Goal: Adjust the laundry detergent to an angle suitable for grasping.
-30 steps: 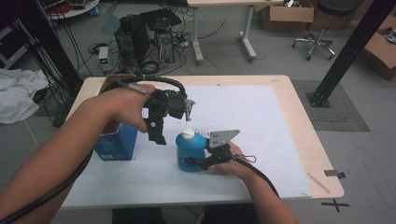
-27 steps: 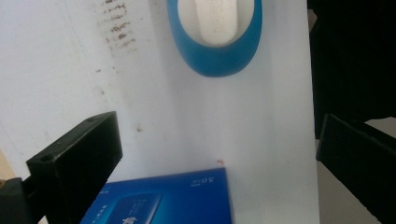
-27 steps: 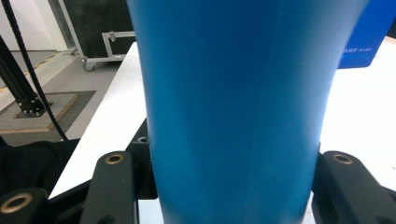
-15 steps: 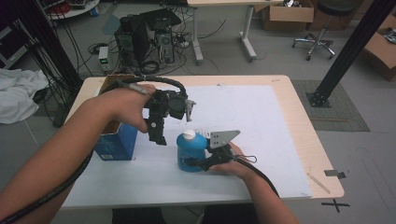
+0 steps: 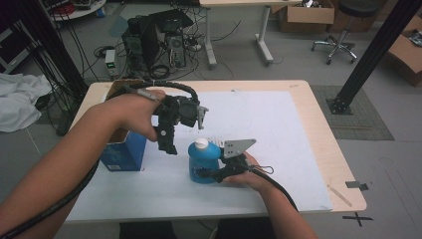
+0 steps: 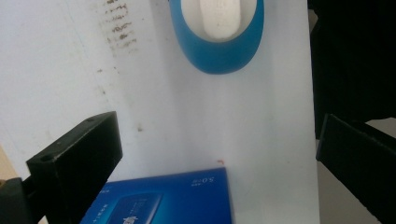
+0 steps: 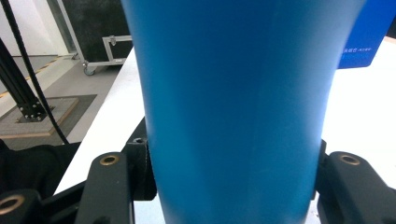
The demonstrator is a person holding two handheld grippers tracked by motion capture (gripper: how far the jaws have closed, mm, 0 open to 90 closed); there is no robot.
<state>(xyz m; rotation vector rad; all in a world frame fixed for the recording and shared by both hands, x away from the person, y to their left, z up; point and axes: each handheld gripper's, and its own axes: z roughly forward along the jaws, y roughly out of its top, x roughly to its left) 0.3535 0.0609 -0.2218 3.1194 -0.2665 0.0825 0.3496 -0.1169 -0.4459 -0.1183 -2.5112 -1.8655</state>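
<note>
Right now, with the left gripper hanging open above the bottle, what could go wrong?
1. The open left gripper sits off-centre from the blue plastic bottle's white cap; descending straight may miss it.
2. The right gripper clamps the bottle low, so pushing its top could tip it.
3. The blue cardboard box beside it could get bumped.

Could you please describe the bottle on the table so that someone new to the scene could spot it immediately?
On the white sheet covering the wooden table, look near the front edge, right of the blue carton. There stands the blue bottle, upright, with the right gripper clamped on its side. Unlike the boxy carton, it is rounded and topped by a white cap.
</note>
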